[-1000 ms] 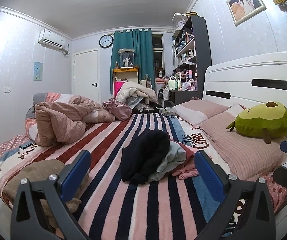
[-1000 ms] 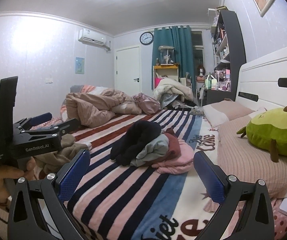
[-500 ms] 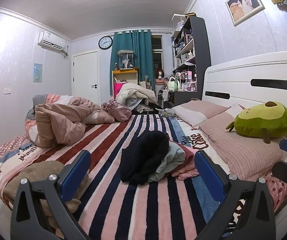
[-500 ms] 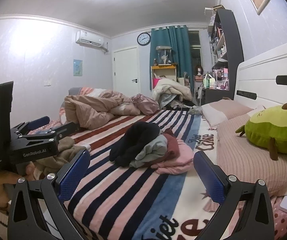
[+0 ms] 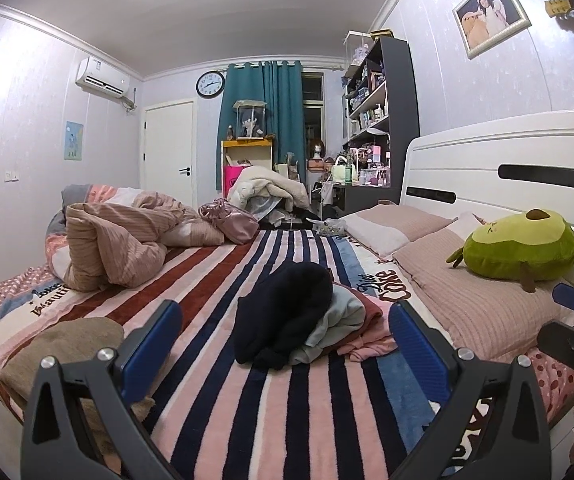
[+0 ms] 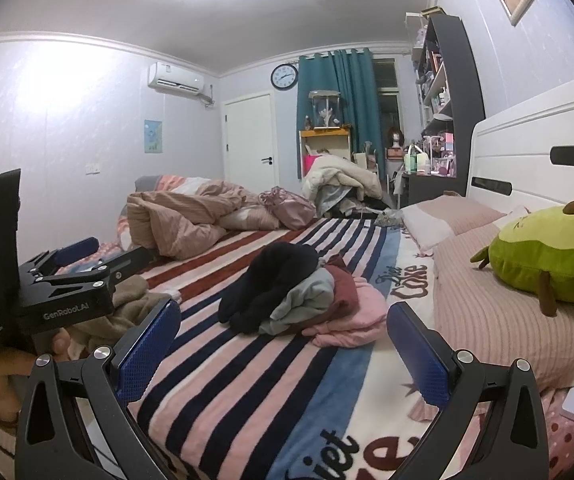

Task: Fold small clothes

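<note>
A pile of small clothes lies mid-bed on the striped blanket: a black garment (image 5: 287,312) on top, a grey one (image 5: 339,322), a maroon one and a pink one (image 6: 351,320) beneath. The black garment also shows in the right wrist view (image 6: 275,284). My left gripper (image 5: 285,344) is open and empty, hovering in front of the pile. My right gripper (image 6: 283,344) is open and empty, also short of the pile. The left gripper's body (image 6: 47,292) shows at the left of the right wrist view. A brown garment (image 5: 67,344) lies at the bed's near left.
A rumpled beige duvet (image 5: 119,248) lies at the far left of the bed. Pink pillows (image 5: 467,280) and a green avocado plush (image 5: 523,246) lie at the right by the white headboard (image 5: 507,152). A cluttered desk and shelves (image 5: 367,152) stand beyond.
Both grippers have shifted slightly, the view tilting a little; the clothes have not moved and both jaws stay open.
</note>
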A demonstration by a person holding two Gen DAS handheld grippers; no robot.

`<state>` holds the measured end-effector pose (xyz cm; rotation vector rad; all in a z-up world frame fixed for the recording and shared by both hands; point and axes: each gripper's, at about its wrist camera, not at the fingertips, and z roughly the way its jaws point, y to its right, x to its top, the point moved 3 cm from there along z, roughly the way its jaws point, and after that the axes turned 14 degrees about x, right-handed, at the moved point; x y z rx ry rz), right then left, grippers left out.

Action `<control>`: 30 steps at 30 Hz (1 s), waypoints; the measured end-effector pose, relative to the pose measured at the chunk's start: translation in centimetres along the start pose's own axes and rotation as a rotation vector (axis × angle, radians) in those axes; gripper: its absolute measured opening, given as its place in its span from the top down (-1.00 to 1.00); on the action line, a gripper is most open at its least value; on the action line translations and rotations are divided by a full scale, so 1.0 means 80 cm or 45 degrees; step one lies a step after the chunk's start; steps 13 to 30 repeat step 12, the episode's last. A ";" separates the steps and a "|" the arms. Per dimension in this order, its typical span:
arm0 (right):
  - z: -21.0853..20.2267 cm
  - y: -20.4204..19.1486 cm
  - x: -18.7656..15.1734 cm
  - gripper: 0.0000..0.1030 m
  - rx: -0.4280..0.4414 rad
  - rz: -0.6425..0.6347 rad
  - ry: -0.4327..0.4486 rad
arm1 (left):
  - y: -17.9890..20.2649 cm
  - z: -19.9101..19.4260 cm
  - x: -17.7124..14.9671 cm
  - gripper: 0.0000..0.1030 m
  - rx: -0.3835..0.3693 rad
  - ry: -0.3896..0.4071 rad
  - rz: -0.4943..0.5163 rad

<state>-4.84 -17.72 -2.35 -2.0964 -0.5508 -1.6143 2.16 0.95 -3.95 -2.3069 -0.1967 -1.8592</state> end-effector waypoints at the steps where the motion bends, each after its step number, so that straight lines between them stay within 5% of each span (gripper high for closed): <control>1: 0.000 -0.001 -0.001 -1.00 -0.001 0.004 0.001 | 0.000 0.000 0.000 -0.98 0.001 -0.001 -0.003; 30: 0.010 0.004 -0.001 -1.00 0.032 0.002 0.000 | 0.017 0.009 -0.002 -0.98 0.036 -0.002 0.007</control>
